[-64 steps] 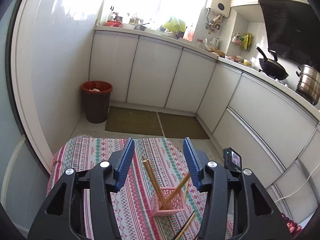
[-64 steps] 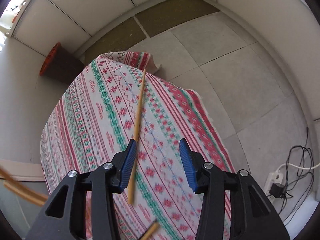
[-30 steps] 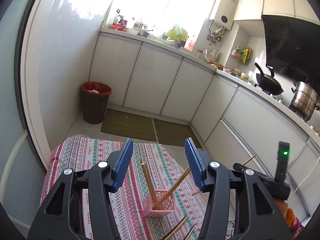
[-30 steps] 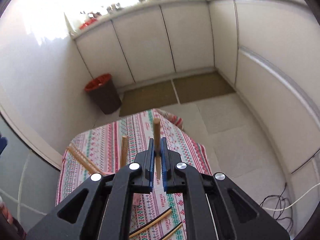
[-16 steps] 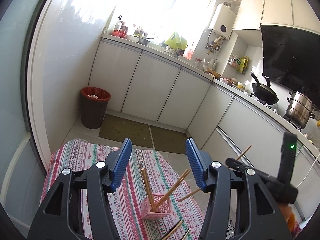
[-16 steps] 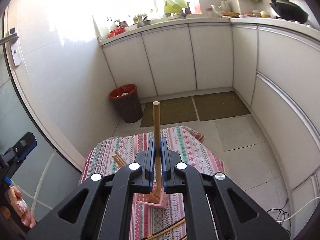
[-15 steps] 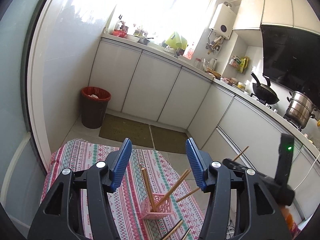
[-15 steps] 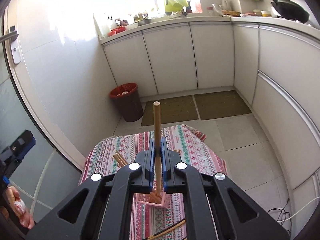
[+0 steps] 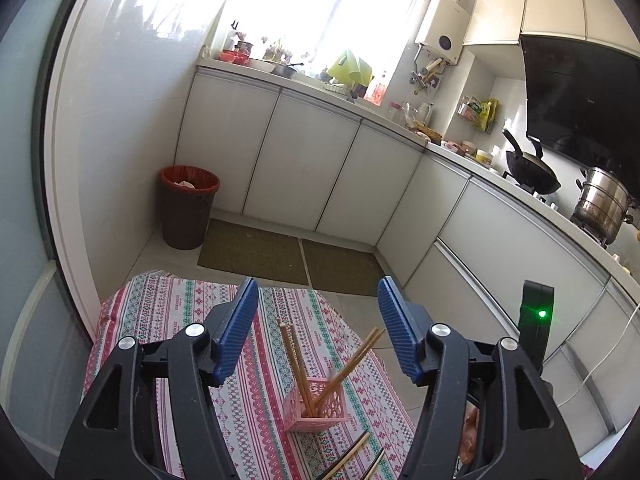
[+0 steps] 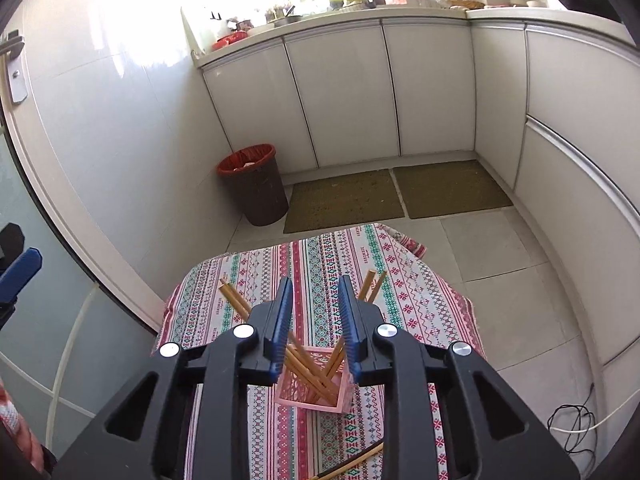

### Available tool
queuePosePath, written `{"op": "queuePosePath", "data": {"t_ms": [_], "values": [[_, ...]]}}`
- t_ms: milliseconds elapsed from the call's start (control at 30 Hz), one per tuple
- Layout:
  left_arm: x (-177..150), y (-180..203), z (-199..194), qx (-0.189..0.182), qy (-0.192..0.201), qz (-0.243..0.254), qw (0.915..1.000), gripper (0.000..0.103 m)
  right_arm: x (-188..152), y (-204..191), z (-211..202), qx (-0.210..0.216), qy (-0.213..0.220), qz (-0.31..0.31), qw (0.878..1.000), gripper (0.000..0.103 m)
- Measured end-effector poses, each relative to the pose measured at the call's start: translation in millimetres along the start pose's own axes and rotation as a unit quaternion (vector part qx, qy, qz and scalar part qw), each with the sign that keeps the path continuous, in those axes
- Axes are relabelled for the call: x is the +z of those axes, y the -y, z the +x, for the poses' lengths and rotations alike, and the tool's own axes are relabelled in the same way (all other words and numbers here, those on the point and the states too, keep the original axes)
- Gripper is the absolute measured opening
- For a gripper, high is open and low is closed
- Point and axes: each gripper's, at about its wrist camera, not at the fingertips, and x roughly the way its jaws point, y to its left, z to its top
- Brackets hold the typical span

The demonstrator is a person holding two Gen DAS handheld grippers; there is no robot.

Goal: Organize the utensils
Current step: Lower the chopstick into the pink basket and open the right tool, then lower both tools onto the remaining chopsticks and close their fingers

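A pink lattice basket (image 9: 316, 410) (image 10: 311, 386) stands on the patterned tablecloth (image 9: 176, 312) (image 10: 320, 256) and holds several wooden chopsticks (image 9: 296, 364) (image 10: 308, 368) that lean left and right. My right gripper (image 10: 314, 312) is open and empty, just above the basket. My left gripper (image 9: 316, 328) is open wide and empty, higher up and behind the basket. More chopsticks (image 9: 348, 456) (image 10: 352, 462) lie on the cloth in front of the basket.
A red-rimmed bin (image 9: 188, 204) (image 10: 254, 184) stands by the wall beyond the table. Two brown mats (image 9: 256, 250) (image 10: 400, 194) lie before the white cabinets (image 9: 304, 172). A wok (image 9: 530, 174) and a steel pot (image 9: 604, 206) sit on the counter at right. Cables (image 10: 576, 424) lie on the floor.
My right gripper has opened and let go of the chopstick it held upright; that chopstick now stands in the basket. The left gripper has barely moved.
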Motion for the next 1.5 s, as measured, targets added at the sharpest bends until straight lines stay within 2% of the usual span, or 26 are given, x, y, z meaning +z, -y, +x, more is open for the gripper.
{"op": "queuePosePath", "data": {"t_ms": [100, 167, 200, 233, 300, 367, 433, 500, 567, 667, 733, 767, 800, 867, 900, 967, 1067, 1133, 1200, 1400, 1500], "values": [[-5.7, 8.9, 5.6, 0.001, -0.011, 0.014, 0.9998, 0.063, -3.9, 5.0, -7.2, -0.007, 0.010, 0.005, 1.000, 0.035], [-10.6, 14.3, 9.7, 0.001, -0.020, 0.024, 0.9995, 0.065, -11.7, 12.4, -12.0, -0.013, 0.014, 0.017, 1.000, 0.057], [-13.9, 17.8, 12.3, 0.000, -0.026, 0.030, 0.9992, 0.069, -14.9, 15.0, -13.6, -0.014, 0.015, 0.023, 1.000, 0.062], [-17.6, 21.3, 15.3, 0.000, -0.032, 0.037, 0.9988, 0.073, -21.6, 21.7, -15.8, -0.019, 0.015, 0.031, 0.999, 0.072], [-25.6, 29.2, 21.6, -0.001, -0.047, 0.055, 0.9974, 0.080, -33.6, 35.5, -18.7, -0.033, 0.014, 0.051, 0.998, 0.082], [-33.2, 38.3, 28.1, -0.003, -0.063, 0.072, 0.9954, 0.081, -44.7, 51.7, -18.7, -0.053, 0.001, 0.072, 0.996, 0.092], [-41.9, 47.7, 35.9, -0.007, -0.082, 0.088, 0.9928, 0.095, -56.9, 70.9, -17.5, -0.066, -0.023, 0.096, 0.993, 0.093], [-52.2, 57.8, 45.7, -0.019, -0.109, 0.107, 0.9881, 0.096, -72.6, 91.7, -18.5, -0.081, -0.041, 0.119, 0.989, 0.093], [-65.9, 70.7, 58.8, -0.031, -0.148, 0.132, 0.9797, 0.096, -92.9, 120.1, -20.3, -0.106, -0.057, 0.149, 0.982, 0.093], [-91.8, 90.1, 79.6, -0.047, -0.201, 0.166, 0.9643, 0.096, -117.4, 169.4, -22.5, -0.132, -0.087, 0.227, 0.961, 0.093], [-117.8, 104.9, 102.5, -0.072, -0.267, 0.183, 0.9435, 0.096, -130.9, 203.5, -25.3, -0.113, -0.104, 0.306, 0.939, 0.093], [-128.6, 110.7, 112.2, -0.077, -0.290, 0.187, 0.9355, 0.096, -137.5, 215.9, -26.2, -0.102, -0.109, 0.333, 0.931, 0.093], [-144.2, 117.1, 126.7, -0.086, -0.322, 0.187, 0.9241, 0.096, -143.4, 227.4, -26.1, -0.093, -0.115, 0.357, 0.922, 0.093], [-173.7, 123.2, 152.7, -0.102, -0.385, 0.177, 0.8998, 0.096, -151.8, 241.1, -25.0, -0.095, -0.125, 0.376, 0.913, 0.093], [-191.8, 126.6, 169.4, -0.101, -0.421, 0.171, 0.8849, 0.096, -154.4, 245.5, -24.0, -0.099, -0.128, 0.380, 0.911, 0.093], [-218.7, 129.7, 195.0, -0.086, -0.461, 0.166, 0.8674, 0.096, -161.7, 253.8, -24.1, -0.098, -0.134, 0.396, 0.903, 0.093], [-241.5, 133.5, 218.8, -0.073, -0.484, 0.167, 0.8562, 0.085, -167.6, 260.4, -22.0, -0.077, -0.141, 0.422, 0.892, 0.093], [-250.8, 135.1, 231.9, -0.070, -0.495, 0.168, 0.8494, 0.068, -166.5, 258.8, -21.1, -0.071, -0.145, 0.416, 0.895, 0.093], [-256.7, 137.9, 240.7, -0.067, -0.501, 0.174, 0.8454, 0.057, -165.0, 256.6, -21.7, -0.069, -0.145, 0.410, 0.898, 0.093], [-261.2, 130.0, 257.4, -0.043, -0.486, 0.183, 0.8534, 0.051, -166.4, 260.9, -20.2, -0.051, -0.156, 0.426, 0.890, 0.093], [-258.6, 126.0, 265.4, -0.044, -0.491, 0.174, 0.8527, 0.051, -167.4, 259.8, -16.7, -0.049, -0.164, 0.425, 0.889, 0.093]]}}
